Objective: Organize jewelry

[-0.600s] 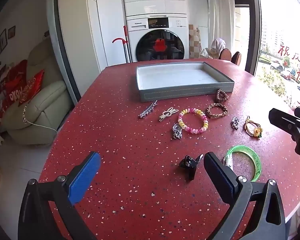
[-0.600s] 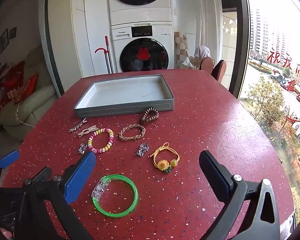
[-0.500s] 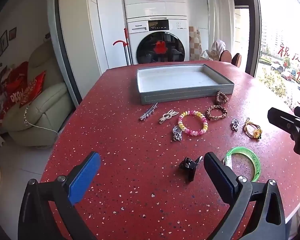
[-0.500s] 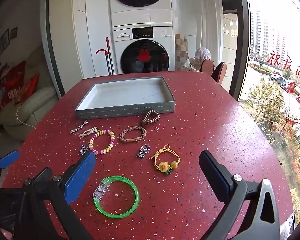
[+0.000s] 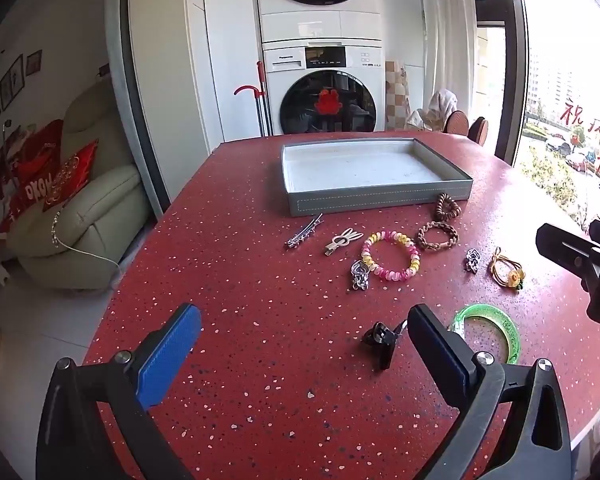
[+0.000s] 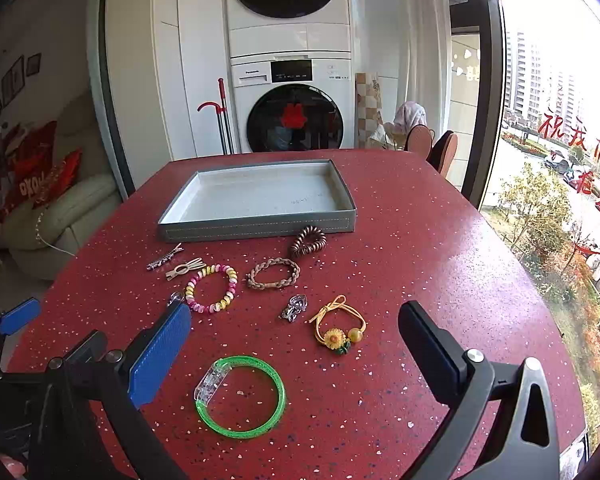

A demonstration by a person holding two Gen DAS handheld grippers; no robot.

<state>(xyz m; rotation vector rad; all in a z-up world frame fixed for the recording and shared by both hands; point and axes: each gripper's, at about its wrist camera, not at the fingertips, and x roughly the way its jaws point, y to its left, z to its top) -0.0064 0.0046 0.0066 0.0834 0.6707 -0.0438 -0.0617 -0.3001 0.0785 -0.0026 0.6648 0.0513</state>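
Observation:
Jewelry lies loose on the red speckled table (image 5: 240, 288) in front of an empty grey tray (image 5: 364, 194) (image 6: 260, 229). A pink and yellow bead bracelet (image 5: 392, 256) (image 6: 212, 289), a braided brown bracelet (image 6: 273, 273), a brown coil hair tie (image 6: 308, 241), a yellow flower hair tie (image 6: 338, 328), a green bangle (image 6: 242, 396) (image 5: 488, 330), a black clip (image 5: 380, 338), silver charms and hair clips are spread out. My left gripper (image 5: 300, 344) is open and empty, the black clip just inside its right finger. My right gripper (image 6: 296, 344) is open and empty above the green bangle.
The table's rounded edge drops off at left and front. A washer and dryer stack (image 5: 322, 80) stands behind the table. A cream sofa (image 5: 80, 216) is at the left, a window at the right. The right gripper's fingers (image 5: 572, 248) show at the right edge of the left wrist view.
Both views have shifted very slightly; the grippers stay open and empty. No jewelry has moved.

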